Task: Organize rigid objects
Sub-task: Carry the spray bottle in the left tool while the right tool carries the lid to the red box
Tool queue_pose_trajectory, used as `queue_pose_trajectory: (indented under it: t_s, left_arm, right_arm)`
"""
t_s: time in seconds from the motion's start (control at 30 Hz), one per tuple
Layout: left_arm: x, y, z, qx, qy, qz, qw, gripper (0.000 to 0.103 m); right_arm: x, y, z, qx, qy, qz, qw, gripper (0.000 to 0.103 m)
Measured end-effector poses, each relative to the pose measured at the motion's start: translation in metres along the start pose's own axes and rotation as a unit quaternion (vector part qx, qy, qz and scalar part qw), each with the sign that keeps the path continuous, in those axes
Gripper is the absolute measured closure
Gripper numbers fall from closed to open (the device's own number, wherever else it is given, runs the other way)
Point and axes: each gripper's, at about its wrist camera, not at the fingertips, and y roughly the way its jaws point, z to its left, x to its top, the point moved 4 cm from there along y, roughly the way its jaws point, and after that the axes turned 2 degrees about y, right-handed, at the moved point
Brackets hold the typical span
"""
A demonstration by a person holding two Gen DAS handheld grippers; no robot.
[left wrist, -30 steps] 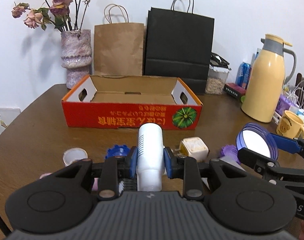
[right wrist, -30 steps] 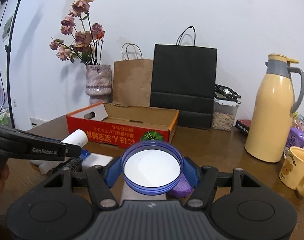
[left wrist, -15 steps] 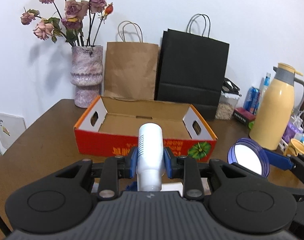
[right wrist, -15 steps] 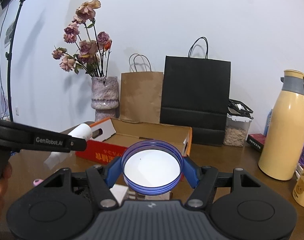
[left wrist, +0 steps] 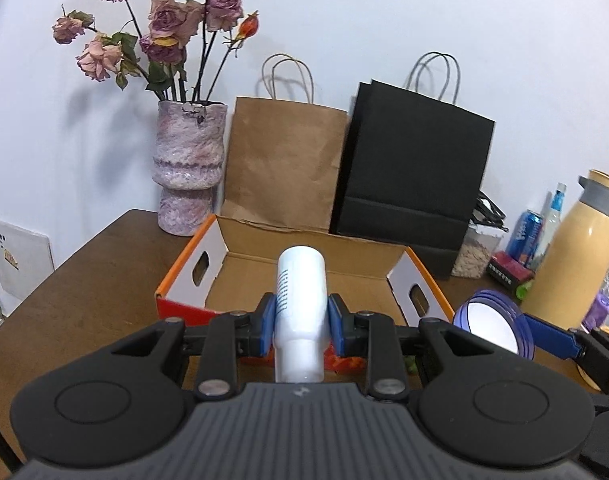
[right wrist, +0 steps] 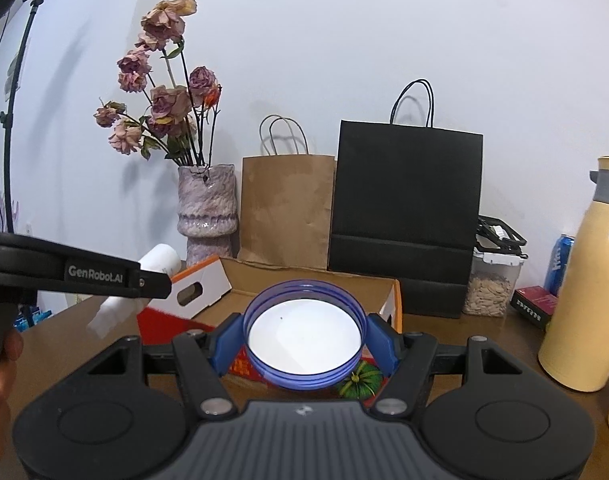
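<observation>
My left gripper (left wrist: 300,322) is shut on a white bottle (left wrist: 301,304) whose far end pokes out over the near wall of the open orange cardboard box (left wrist: 224,240). My right gripper (right wrist: 304,334) is shut on a round blue lid (right wrist: 304,330) with a white inside, held above the box's (right wrist: 392,304) near right corner. In the left wrist view the blue lid (left wrist: 490,326) and the right gripper's blue finger (left wrist: 548,334) show at the right. In the right wrist view the white bottle (right wrist: 160,260) sticks out behind the left gripper's black arm at the left. The box floor looks bare.
A vase of dried roses (left wrist: 188,168), a brown paper bag (left wrist: 284,164) and a black paper bag (left wrist: 416,168) stand behind the box against the wall. A cream thermos (right wrist: 584,292), cans and a seed container (right wrist: 490,284) crowd the table's right side. A hand (right wrist: 0,364) shows at the left edge.
Both grippers have risen and moved forward toward the box with bottle and lid still gripped. The small items on the near table have dropped out of sight below them.
</observation>
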Motion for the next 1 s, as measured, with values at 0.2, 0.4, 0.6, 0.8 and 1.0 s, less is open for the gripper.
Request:
queue_pose_trajectory:
  t_s: [0.2,0.4,0.6,0.8,1.0]
  left_arm:
    - [0.013,0.018,0.009,0.009,-0.014,-0.006,0.9998,0.075]
    - [0.025,0.037,0.02,0.02,-0.029,-0.009,0.9993,0.075]
    - [0.036,0.058,0.031,0.032,-0.039,-0.011,0.9987,0.075]
    - [0.043,0.083,0.035,0.041,-0.038,-0.008,0.9984,0.075]
    - [0.047,0.105,0.039,0.051,-0.034,0.0,0.9981,0.075]
  right_arm:
    - [0.012,0.027,0.006,0.009,0.006,0.001,1.0,0.038]
    - [0.022,0.055,0.014,0.015,0.001,0.003,1.0,0.038]
    - [0.033,0.085,0.017,0.019,-0.004,0.004,1.0,0.038]
    - [0.04,0.113,0.013,0.016,-0.006,0.014,1.0,0.038]
    - [0.043,0.132,0.005,0.008,-0.006,0.027,1.0,0.038]
